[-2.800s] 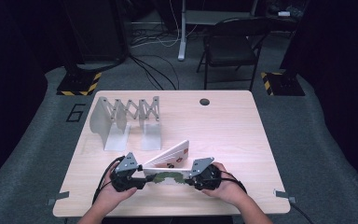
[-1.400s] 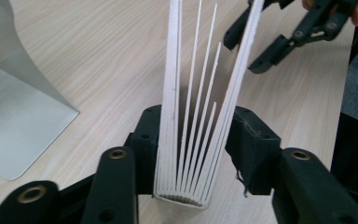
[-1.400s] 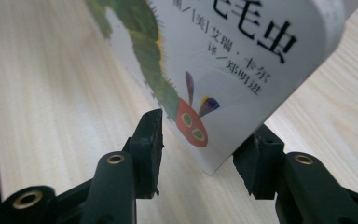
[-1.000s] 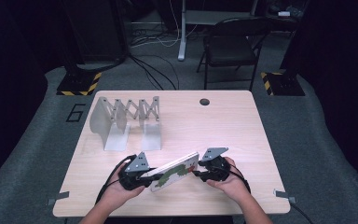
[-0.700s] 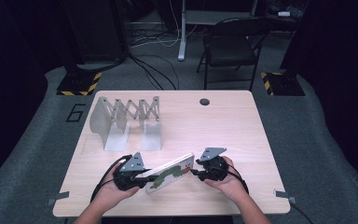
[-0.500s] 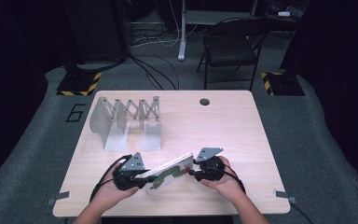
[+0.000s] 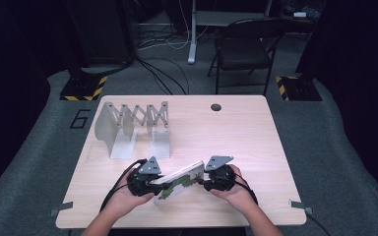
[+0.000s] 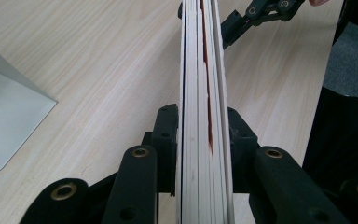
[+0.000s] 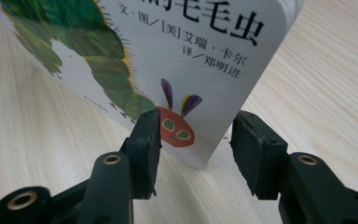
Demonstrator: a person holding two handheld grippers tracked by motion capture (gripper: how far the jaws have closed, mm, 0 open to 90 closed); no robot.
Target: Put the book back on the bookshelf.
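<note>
A white board book (image 7: 177,179) with a green caterpillar on its cover lies tilted near the table's front edge. My left gripper (image 7: 158,184) is shut on its left end. In the left gripper view the pads (image 8: 168,135) press both sides of the book's page block (image 8: 203,70). My right gripper (image 7: 199,181) is at the book's right end and shows far off (image 8: 256,14) in the left gripper view. In the right gripper view that gripper (image 9: 196,140) is open, and the cover's lower corner (image 9: 177,56) sits between its jaws, clear of the right pad (image 9: 256,149).
A grey metal accordion rack (image 7: 128,125) stands at the table's back left, and one of its plates (image 8: 4,121) shows in the left gripper view. The wooden table (image 7: 236,142) has a round cable hole (image 7: 216,106). A folding chair (image 7: 246,44) stands beyond.
The book was raised from flat to tilted. My right gripper let go of it, drew back, then moved left again until its jaws stand around the book's corner. The left gripper kept its hold.
</note>
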